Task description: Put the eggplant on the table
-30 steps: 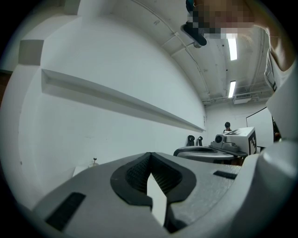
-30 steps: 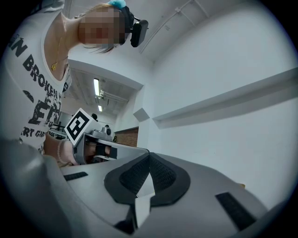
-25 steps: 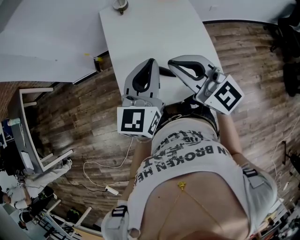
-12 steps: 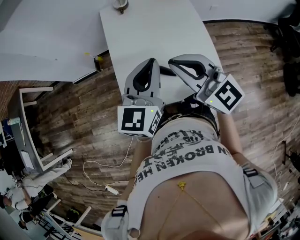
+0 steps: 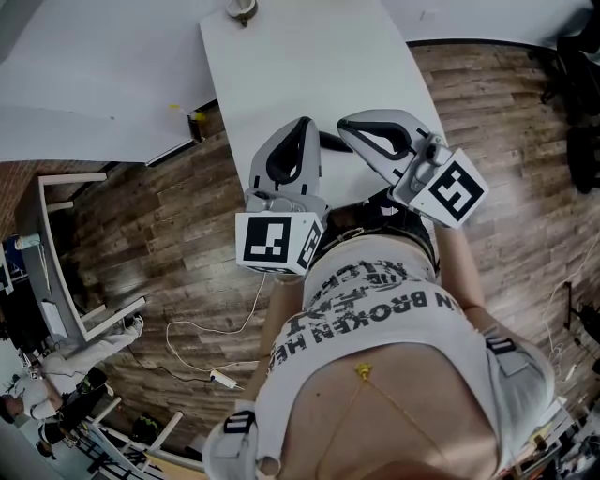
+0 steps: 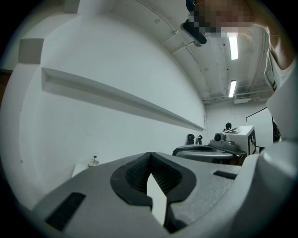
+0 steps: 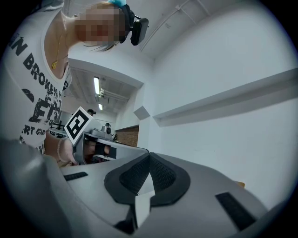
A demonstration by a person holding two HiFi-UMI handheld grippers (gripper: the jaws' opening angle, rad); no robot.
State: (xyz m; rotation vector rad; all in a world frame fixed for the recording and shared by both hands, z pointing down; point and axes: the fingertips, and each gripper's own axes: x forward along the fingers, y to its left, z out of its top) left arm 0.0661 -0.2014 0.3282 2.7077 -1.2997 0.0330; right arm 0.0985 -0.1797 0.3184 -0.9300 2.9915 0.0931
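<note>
Flooring of wood planks (image 5: 159, 234) surrounds a long white table (image 5: 309, 66); the person in a printed white shirt (image 5: 375, 309) stands at its near end, holding both grippers level above it; the left gripper (image 5: 302, 124) has its jaws closed together on nothing; the right gripper (image 5: 343, 127) likewise, tips meeting, empty; a small pale object (image 5: 241, 9) sits at the table's far end; no view shows the eggplant.
</note>
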